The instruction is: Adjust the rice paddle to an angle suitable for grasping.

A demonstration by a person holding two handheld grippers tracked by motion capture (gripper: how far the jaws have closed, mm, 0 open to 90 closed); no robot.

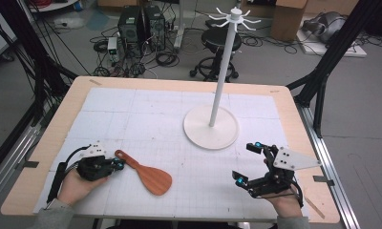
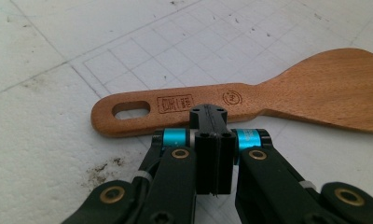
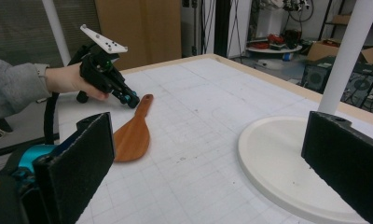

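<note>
Wooden spatula (image 2: 250, 100) blade cut off; stand (image 3: 348, 51) top cropped.

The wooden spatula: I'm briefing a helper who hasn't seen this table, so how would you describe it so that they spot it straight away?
Start at the white stand with its tall pole, right of the table's middle. Look to the near left of its round base, just in front of the left claw. There the wooden spatula lies flat on the white gridded mat: the only reddish-brown thing there, with a slot in its handle end.

Reddish-brown wooden spatula (image 1: 146, 173), white-gridded mat (image 1: 155, 114)
</note>
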